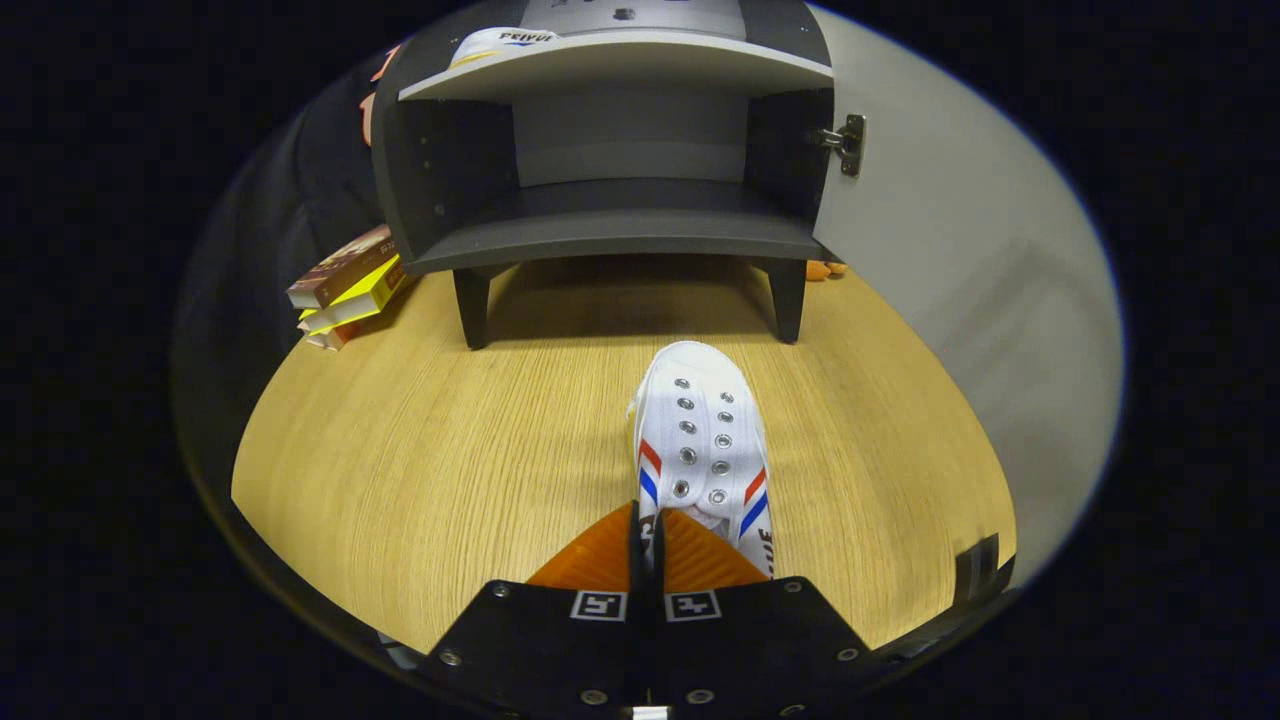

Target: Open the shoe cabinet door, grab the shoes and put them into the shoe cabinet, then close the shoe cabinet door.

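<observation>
shoe (702,440): white canvas cloth, matt, with small shiny metal eyelets and a smooth rubber-looking toe cap
gripper (648,535): ribbed pads pinched together on the shoe's collar edge, finish matt
table (420,450): light wood grain, smooth, faint sheen
shoe cabinet (620,235): dark panels, matt, smooth
cabinet door (960,260): pale smooth board, soft sheen
hinge (845,142): bright metal
books (350,285): glossy paper covers

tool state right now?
tool: closed, pinching the heel edge of the white shoe, toe toward the open shoe cabinet.
</observation>
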Motion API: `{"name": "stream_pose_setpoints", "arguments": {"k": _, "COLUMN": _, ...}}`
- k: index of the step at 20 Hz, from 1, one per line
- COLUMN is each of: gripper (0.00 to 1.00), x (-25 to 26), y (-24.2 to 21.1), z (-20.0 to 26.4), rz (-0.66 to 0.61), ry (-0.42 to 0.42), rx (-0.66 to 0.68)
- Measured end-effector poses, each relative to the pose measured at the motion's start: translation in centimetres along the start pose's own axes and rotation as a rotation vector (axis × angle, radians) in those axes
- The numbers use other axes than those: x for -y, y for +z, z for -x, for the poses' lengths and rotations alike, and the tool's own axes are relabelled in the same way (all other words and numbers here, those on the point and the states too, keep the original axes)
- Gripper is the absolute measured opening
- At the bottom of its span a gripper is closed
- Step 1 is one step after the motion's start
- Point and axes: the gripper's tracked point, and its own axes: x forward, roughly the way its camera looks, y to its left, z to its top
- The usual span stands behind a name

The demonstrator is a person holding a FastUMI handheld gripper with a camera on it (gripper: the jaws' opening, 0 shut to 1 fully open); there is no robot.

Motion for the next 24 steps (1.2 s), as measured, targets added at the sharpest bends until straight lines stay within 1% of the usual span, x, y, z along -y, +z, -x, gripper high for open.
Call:
{"name": "stream_pose_setpoints", "arguments": {"k": 6, "gripper": 0.0, "x": 0.0, "y": 4.5, "z": 4.6, "rz": 0.052, "ry": 0.007, "rx": 0.084}}
{"name": "stream_pose_setpoints", "arguments": {"k": 10, "gripper": 0.0, "x": -0.7, "y": 8.0, "z": 8.7, "rz": 0.047, "ry": 0.018, "rx": 0.144}}
{"name": "stream_pose_setpoints", "arguments": {"k": 14, "gripper": 0.0, "x": -1.3, "y": 10.8, "z": 12.6, "rz": 0.049, "ry": 0.003, "rx": 0.15}}
{"name": "stream_pose_setpoints", "arguments": {"k": 16, "gripper": 0.0, "x": -1.8, "y": 12.4, "z": 14.5, "rz": 0.029, "ry": 0.014, "rx": 0.174}}
{"name": "stream_pose_setpoints", "arguments": {"k": 24, "gripper": 0.0, "x": -3.4, "y": 18.8, "z": 19.9, "rz": 0.023, "ry": 0.01, "rx": 0.286}}
